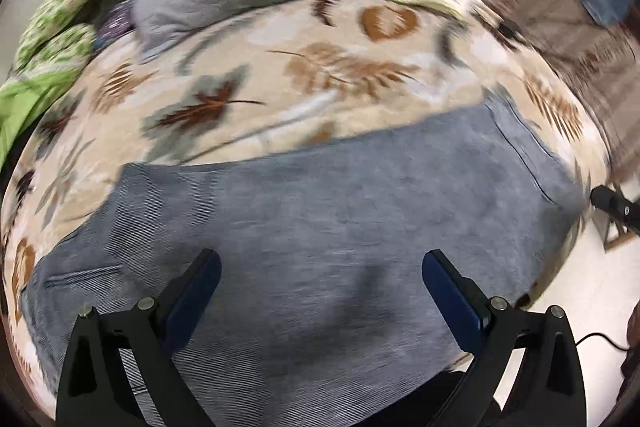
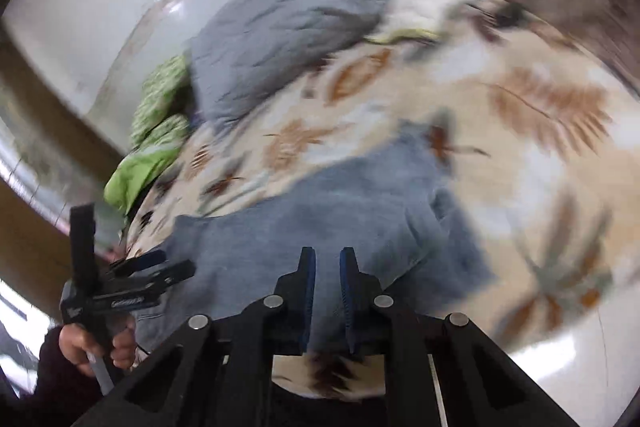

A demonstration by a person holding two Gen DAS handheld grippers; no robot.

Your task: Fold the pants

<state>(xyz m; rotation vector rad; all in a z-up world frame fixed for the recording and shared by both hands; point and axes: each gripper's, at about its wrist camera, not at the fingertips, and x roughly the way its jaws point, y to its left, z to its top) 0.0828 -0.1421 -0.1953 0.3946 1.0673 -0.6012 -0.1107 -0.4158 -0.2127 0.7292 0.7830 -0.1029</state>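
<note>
Pants (image 1: 304,227), blue-grey corduroy, lay folded near the bed's front edge on a leaf-patterned blanket (image 1: 320,75). The left gripper (image 1: 320,267) hovered over them, jaws wide and empty. The right gripper (image 2: 327,267) was nearly closed, seemingly holding nothing, though blur obscured detail.

Two wrist views, steeply down over the same pants (image 1: 320,227), close.
</note>
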